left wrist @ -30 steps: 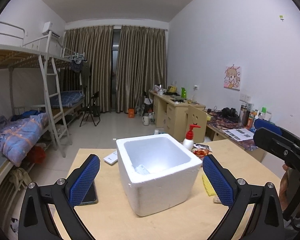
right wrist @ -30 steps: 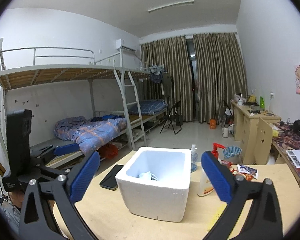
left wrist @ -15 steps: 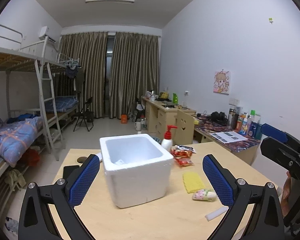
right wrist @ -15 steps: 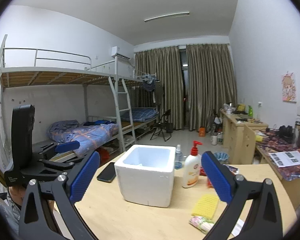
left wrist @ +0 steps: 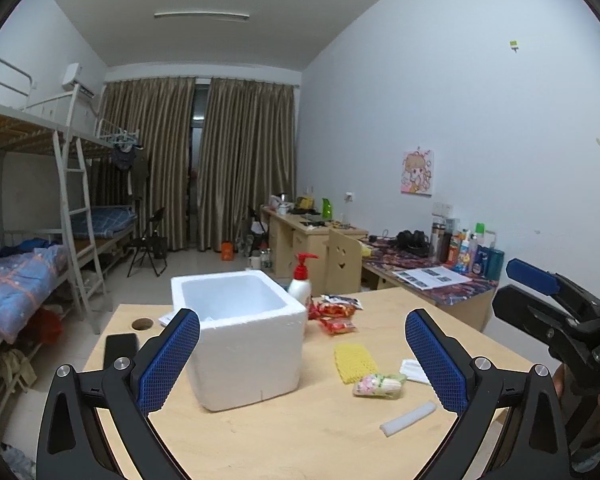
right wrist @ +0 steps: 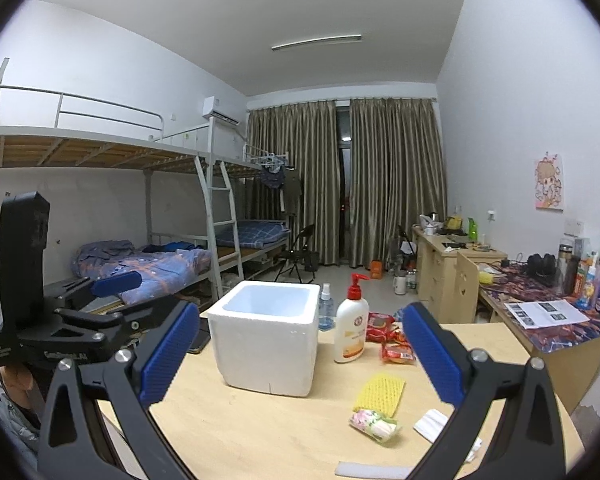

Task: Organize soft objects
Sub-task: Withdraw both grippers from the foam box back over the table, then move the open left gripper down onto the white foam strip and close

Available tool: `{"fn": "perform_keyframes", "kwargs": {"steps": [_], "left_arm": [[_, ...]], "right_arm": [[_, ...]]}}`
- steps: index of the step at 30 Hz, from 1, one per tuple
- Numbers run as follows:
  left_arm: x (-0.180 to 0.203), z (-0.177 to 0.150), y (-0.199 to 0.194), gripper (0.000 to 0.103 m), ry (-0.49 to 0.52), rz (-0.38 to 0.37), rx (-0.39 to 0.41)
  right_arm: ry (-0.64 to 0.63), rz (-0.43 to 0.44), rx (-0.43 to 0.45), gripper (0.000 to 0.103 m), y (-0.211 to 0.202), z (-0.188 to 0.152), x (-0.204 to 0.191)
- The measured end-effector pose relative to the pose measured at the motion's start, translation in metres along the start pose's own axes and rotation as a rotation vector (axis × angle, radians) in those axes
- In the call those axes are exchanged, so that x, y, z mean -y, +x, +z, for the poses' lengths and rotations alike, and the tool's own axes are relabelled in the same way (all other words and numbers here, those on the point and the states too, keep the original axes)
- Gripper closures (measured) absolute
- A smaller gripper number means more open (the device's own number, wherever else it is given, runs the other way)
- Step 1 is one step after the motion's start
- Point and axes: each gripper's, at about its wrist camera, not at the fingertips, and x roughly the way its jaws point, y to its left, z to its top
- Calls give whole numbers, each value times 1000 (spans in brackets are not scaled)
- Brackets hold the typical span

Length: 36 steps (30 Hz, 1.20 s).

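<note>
A white foam box (left wrist: pixel 244 332) (right wrist: pixel 266 336) stands open on the wooden table (left wrist: pixel 300 432). To its right lie a yellow mesh sponge (left wrist: pixel 355 361) (right wrist: pixel 379 394), a small pink floral packet (left wrist: pixel 379 384) (right wrist: pixel 374 422), a folded white cloth (left wrist: pixel 412 370) (right wrist: pixel 430 424) and a white foam strip (left wrist: pixel 408 418) (right wrist: pixel 374 471). My left gripper (left wrist: pixel 302 360) is open and empty, held above the table's near edge. My right gripper (right wrist: pixel 296 360) is open and empty, also back from the objects.
A lotion pump bottle (right wrist: pixel 351 326), a small spray bottle (right wrist: pixel 326 308) and red snack packets (right wrist: pixel 392 340) stand behind the box. A black phone (left wrist: pixel 120 348) lies at the table's left. Bunk beds stand left, desks right.
Both grippers have drawn back and up from the foam box, which now looks smaller; the sponge, packet, cloth and strip have come into view. Both grippers stay open.
</note>
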Motion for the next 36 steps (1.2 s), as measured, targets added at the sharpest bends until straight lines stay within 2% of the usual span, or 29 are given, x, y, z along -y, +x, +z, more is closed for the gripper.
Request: {"fn": "perform_keyframes", "kwargs": {"steps": [4, 9, 17, 31, 36], "left_arm": [[9, -13, 8, 0, 13, -3, -15], [17, -30, 21, 0, 4, -53, -59], [31, -56, 39, 0, -6, -91, -67], [43, -90, 67, 0, -3, -97, -123], [54, -103, 76, 0, 41, -140, -144]], "right_arm": [[11, -22, -9, 0, -6, -11, 7], [29, -70, -49, 0, -7, -33, 15], [82, -141, -84, 0, -13, -60, 32], [84, -181, -126, 0, -23, -90, 49], [99, -179, -145, 0, -25, -96, 60]]}}
